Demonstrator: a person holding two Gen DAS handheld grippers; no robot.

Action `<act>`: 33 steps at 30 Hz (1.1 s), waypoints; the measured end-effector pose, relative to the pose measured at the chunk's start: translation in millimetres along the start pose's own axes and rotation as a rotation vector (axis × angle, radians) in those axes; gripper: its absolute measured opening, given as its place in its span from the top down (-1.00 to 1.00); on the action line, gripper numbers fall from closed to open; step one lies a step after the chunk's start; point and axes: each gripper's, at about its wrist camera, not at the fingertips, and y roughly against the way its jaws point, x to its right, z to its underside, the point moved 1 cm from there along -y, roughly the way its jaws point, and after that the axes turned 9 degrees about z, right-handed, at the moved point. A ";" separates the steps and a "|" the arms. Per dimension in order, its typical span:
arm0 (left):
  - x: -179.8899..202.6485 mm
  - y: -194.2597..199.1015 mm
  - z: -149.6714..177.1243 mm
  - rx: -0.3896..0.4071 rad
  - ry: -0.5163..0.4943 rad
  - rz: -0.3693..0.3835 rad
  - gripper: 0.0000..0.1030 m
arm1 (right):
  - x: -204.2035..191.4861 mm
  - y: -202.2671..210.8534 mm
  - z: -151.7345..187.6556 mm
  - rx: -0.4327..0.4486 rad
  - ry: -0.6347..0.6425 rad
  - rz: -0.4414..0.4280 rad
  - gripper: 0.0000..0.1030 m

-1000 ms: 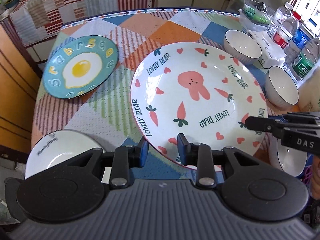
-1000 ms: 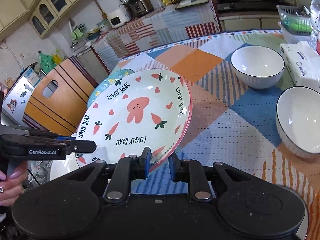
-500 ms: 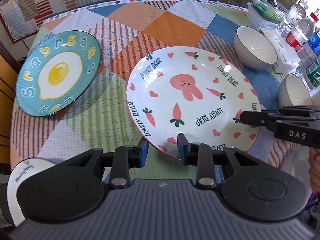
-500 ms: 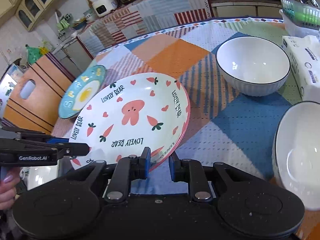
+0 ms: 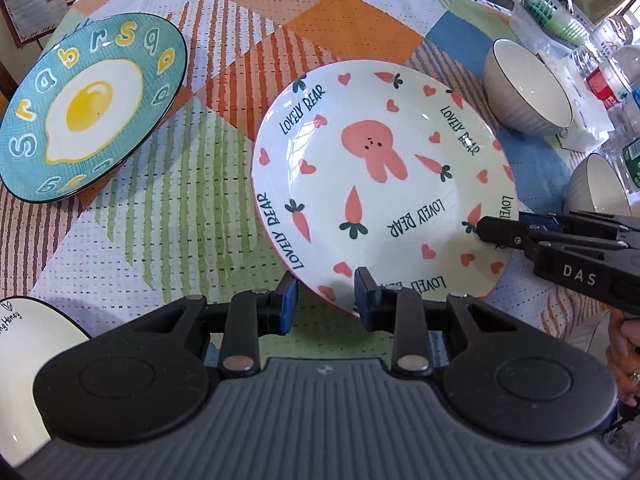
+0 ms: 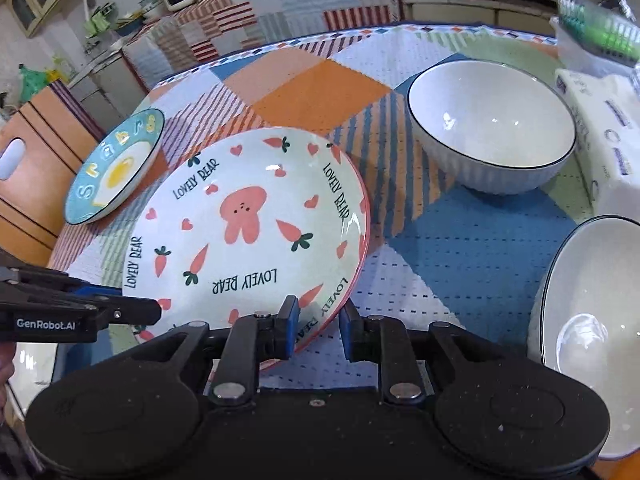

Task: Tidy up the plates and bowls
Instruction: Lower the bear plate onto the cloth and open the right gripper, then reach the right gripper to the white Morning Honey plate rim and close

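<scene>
A large white plate with a pink rabbit and carrots (image 5: 384, 184) is held above the patchwork tablecloth by both grippers. My left gripper (image 5: 326, 300) is shut on its near rim. My right gripper (image 6: 316, 330) is shut on the opposite rim (image 6: 320, 320); it shows in the left wrist view (image 5: 500, 232) at the plate's right edge. A blue fried-egg plate (image 5: 84, 108) lies at the far left, also in the right wrist view (image 6: 116, 168). Two white bowls (image 6: 492, 128) (image 6: 592, 312) stand at the right.
A white plate with lettering (image 5: 24, 356) lies at the near left table edge. Water bottles (image 5: 612, 76), a tissue pack (image 6: 600, 140) and a plastic basket (image 6: 596, 28) crowd the far right. A wooden chair (image 6: 32, 160) stands left of the table.
Both grippers have carried the rabbit plate forward over the table, toward the blue egg plate and the bowls. The grips are unchanged.
</scene>
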 end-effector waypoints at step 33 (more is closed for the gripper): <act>-22.6 183.1 87.9 0.048 -0.147 -0.116 -0.05 | -115.5 178.1 39.7 0.144 0.169 -0.141 -0.37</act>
